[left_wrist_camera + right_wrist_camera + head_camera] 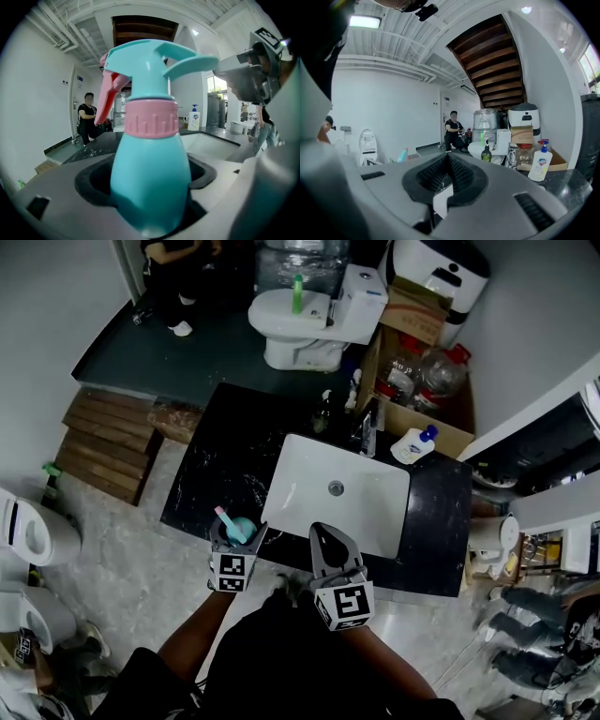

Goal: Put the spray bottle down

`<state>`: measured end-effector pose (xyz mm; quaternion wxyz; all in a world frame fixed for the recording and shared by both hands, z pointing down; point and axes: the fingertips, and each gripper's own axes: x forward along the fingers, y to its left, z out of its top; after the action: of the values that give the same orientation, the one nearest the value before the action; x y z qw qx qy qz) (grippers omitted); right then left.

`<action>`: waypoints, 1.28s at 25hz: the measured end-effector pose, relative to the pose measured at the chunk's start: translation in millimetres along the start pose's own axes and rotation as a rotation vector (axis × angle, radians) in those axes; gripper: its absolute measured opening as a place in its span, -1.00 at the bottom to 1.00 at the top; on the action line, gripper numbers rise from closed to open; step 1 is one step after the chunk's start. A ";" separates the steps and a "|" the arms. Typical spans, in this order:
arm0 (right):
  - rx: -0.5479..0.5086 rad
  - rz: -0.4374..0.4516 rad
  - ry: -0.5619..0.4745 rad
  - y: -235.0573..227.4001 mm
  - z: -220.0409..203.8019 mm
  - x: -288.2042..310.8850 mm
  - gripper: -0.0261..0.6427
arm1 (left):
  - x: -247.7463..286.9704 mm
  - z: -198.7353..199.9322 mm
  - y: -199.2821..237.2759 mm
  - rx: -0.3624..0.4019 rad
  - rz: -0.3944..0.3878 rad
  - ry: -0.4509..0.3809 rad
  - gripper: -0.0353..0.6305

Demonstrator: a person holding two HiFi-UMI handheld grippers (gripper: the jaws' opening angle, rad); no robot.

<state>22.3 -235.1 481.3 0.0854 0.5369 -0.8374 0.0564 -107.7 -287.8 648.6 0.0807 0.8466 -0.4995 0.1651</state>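
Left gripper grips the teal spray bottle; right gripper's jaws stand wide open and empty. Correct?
No: the right gripper is empty, but its jaws are shut, as the right gripper view shows. The left gripper does grip the teal spray bottle.

1. I am in a mock-up bathroom that stands inside a bare, unfinished hall.
2. The bathroom part: a black marble counter [225,474] with a white sink [337,493] and a faucet [367,432], a soap bottle [412,444], and a toilet [300,320] beyond.
3. The hall part: a cardboard box [412,310], wrapped water jugs [486,123], a wooden slat platform [103,446], exposed ceiling pipes [389,65], and the open underside of a wooden stair [487,56].
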 end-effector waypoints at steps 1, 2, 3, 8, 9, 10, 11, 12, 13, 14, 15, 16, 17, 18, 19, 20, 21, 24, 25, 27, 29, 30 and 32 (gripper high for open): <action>-0.004 0.005 0.000 2.6 -0.5 -0.6 -0.88 | -0.4 0.0 -0.4 -0.006 -0.006 -0.007 0.36; -0.004 0.009 -0.001 4.8 -0.8 -1.1 -0.88 | -1.0 0.1 -1.2 -0.014 -0.015 -0.011 0.36; -0.003 0.011 -0.003 6.3 -0.8 -1.7 -0.88 | -1.4 0.1 -2.4 -0.017 -0.026 -0.013 0.36; -0.010 0.003 -0.009 6.7 1.7 -7.4 -0.88 | -2.0 -0.8 -9.0 0.027 -0.049 -0.007 0.36; -0.013 0.002 -0.009 6.8 2.2 -8.6 -0.88 | -2.7 -0.5 -8.1 0.027 -0.044 -0.009 0.36; -0.014 0.001 -0.010 6.9 2.2 -9.9 -0.88 | -3.7 0.2 -7.0 0.026 -0.038 -0.011 0.36; -0.014 -0.001 -0.011 6.8 1.9 -11.3 -0.88 | -4.7 0.9 -6.3 0.024 -0.033 -0.013 0.37; -0.013 -0.003 -0.011 6.6 1.5 -12.8 -0.88 | -5.7 1.4 -6.4 0.024 -0.031 -0.014 0.37; -0.013 -0.006 -0.011 6.2 1.0 -14.6 -0.88 | -6.8 1.2 -7.5 0.027 -0.033 -0.013 0.38; -0.012 -0.010 -0.010 5.8 0.5 -16.7 -0.88 | -8.4 0.2 -9.4 0.031 -0.037 -0.012 0.40; -0.011 -0.014 -0.011 5.4 0.3 -19.0 -0.88 | -10.4 -1.1 -11.1 0.035 -0.040 -0.010 0.42; -0.010 -0.018 -0.013 5.0 0.5 -21.3 -0.88 | -12.8 -1.8 -12.0 0.037 -0.041 -0.010 0.44; -0.008 -0.023 -0.017 4.2 1.1 -23.4 -0.88 | -15.6 -1.6 -11.6 0.033 -0.039 -0.013 0.44; -0.005 -0.030 -0.022 2.9 1.7 -25.3 -0.88 | -18.6 -0.8 -10.4 0.024 -0.035 -0.018 0.44; 0.000 -0.037 -0.027 0.9 2.2 -27.3 -0.88 | -21.8 0.0 -9.0 0.014 -0.031 -0.023 0.44; 0.005 -0.045 -0.031 -1.8 2.4 -29.4 -0.88 | -24.8 0.5 -8.3 0.006 -0.027 -0.027 0.44; 0.011 -0.053 -0.034 -4.8 2.0 -31.4 -0.88 | -27.6 0.5 -8.2 0.002 -0.024 -0.029 0.44; 0.030 -0.078 -0.035 -11.8 -0.9 -35.6 -0.88 | -36.7 0.3 -10.0 -0.004 -0.016 -0.032 0.44; 0.037 -0.084 -0.035 -12.5 -1.7 -36.3 -0.88 | -40.3 1.2 -10.7 -0.008 -0.014 -0.034 0.44; 0.044 -0.085 -0.036 -11.4 -2.5 -36.4 -0.88 | -47.5 4.3 -12.7 -0.018 -0.012 -0.041 0.44; 0.042 -0.075 -0.039 -7.8 -2.5 -35.4 -0.88 | -54.2 8.8 -15.6 -0.024 -0.012 -0.053 0.44; 0.040 -0.068 -0.041 -5.7 -2.4 -34.7 -0.88 | -57.4 11.3 -17.2 -0.026 -0.012 -0.059 0.44; 0.040 -0.057 -0.044 -1.9 -1.8 -33.6 -0.88 | -63.0 16.9 -19.9 -0.028 -0.014 -0.071 0.44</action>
<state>37.9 -205.7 476.2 0.0577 0.5632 -0.8222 0.0586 -115.1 -231.6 610.7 0.0761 0.8542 -0.4984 0.1272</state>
